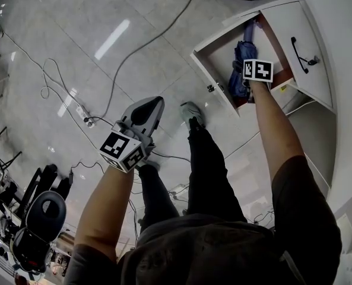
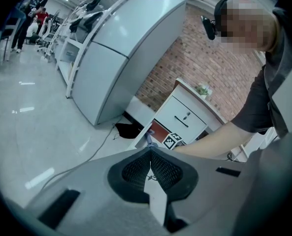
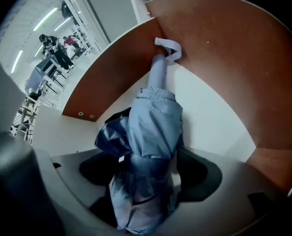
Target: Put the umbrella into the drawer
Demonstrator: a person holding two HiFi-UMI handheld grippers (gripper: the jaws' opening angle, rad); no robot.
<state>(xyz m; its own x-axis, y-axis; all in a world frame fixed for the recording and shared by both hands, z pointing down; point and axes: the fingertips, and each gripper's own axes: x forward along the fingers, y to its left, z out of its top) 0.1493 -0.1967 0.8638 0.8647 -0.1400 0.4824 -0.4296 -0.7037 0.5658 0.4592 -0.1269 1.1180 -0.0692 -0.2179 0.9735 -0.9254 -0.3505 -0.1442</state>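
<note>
Fig.: R gripper (image 3: 148,167), jaws spread wide, straddles the umbrella (image 3: 153,122), which lies in the drawer (image 3: 219,63). Long axis runs 6→12 o'clock along my jaws, handle end at 12. L gripper (image 2: 150,173) is closed, empty, well apart at 8 o'clock. Next, I judge: lift R straight out.

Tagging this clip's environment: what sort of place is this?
Probably a lab or workshop hall, not a home: loose cables and a power strip on a shiny floor, rows of equipment benches in the background.

glossy pale tiled floor (image 1: 63,34) streaked with strip-light reflections (image 1: 111,38), loose cables (image 1: 146,43) trailing across; red brick wall (image 2: 185,63) beyond.
</note>
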